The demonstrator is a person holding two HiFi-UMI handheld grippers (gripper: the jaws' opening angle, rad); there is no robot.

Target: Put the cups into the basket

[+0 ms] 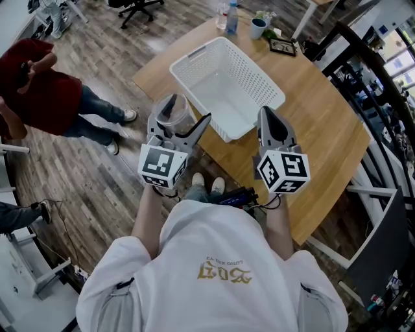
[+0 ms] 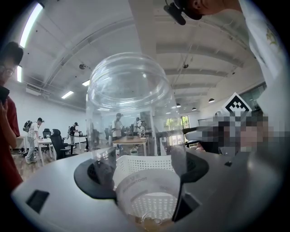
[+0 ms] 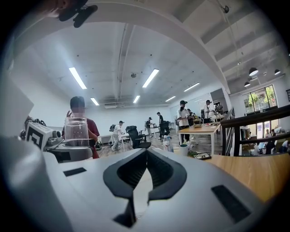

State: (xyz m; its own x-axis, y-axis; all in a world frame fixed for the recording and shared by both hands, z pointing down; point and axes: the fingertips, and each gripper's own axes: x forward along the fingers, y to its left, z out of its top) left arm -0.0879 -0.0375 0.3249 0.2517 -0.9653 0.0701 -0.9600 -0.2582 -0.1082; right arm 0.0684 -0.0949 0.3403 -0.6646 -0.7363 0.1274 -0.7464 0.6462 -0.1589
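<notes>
Cup [image 2: 131,104]: clear plastic, pinched low on its body by the left hand-held gripper [image 2: 141,174], held in the air
Cup axis: long axis upright, crosswise to the jaws; most of the cup stands above them; cannot tell which end is the mouth
Cup place: at the near-left edge of the tabletop [image 1: 324,123], just beside the basket's near-left side, not touching it
Left hand-held gripper: jaws on either side of the cup wall, clamped on it
Right hand-held gripper [image 3: 146,152]: jaws pressed together at the tips, nothing between them; level with the left one, near the basket's near-right side
Basket [image 1: 256,68]: white, perforated, rectangular, on the round wooden tabletop, set diagonally to the person
Far edge of tabletop: bottle [image 1: 231,16], mug [image 1: 258,27], small framed item [image 1: 283,45]
Background: person in a red top [image 1: 39,84] standing on the wooden floor at left
</notes>
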